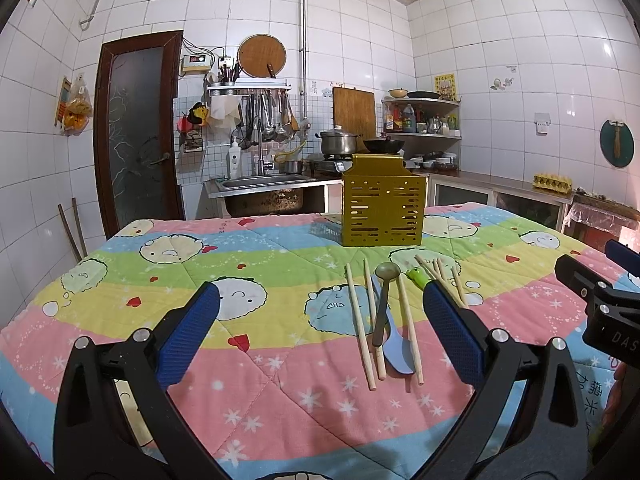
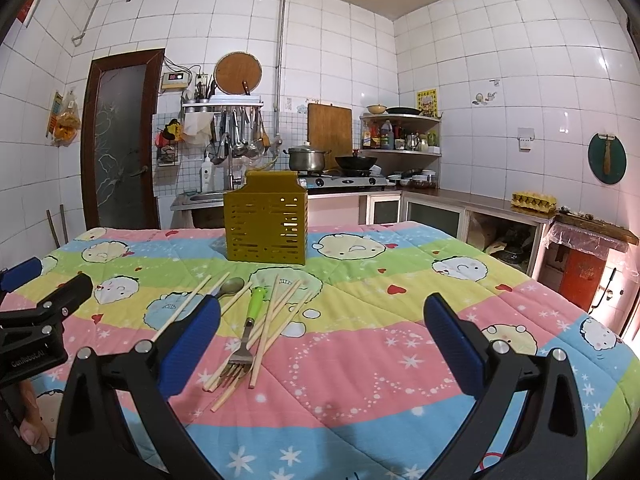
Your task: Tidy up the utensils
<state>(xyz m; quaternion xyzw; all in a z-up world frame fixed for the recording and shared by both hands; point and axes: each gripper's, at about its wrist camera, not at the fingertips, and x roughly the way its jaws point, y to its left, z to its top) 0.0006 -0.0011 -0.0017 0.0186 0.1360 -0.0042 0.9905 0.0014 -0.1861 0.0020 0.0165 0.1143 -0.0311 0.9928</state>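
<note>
A gold slotted utensil holder point(image 1: 382, 210) point(image 2: 266, 220) stands upright at the far side of the quilt-covered table. In front of it lie several wooden chopsticks point(image 1: 360, 320) point(image 2: 276, 320), a dark metal spoon point(image 1: 385, 276) point(image 2: 232, 286), a blue plastic spoon point(image 1: 394, 346) and a green-handled fork point(image 2: 250, 322) point(image 1: 418, 277). My left gripper point(image 1: 320, 332) is open above the quilt, just left of the utensils. My right gripper point(image 2: 320, 332) is open too, with the fork and chopsticks by its left finger. Neither holds anything.
The colourful cartoon quilt point(image 1: 200, 280) point(image 2: 400, 300) covers the table. Behind it are a steel sink point(image 1: 264, 182), a stove with a pot point(image 2: 306, 159) and wok point(image 2: 356, 162), corner shelves and a counter along the right wall. The right gripper's black body point(image 1: 600, 296) shows at the left view's edge.
</note>
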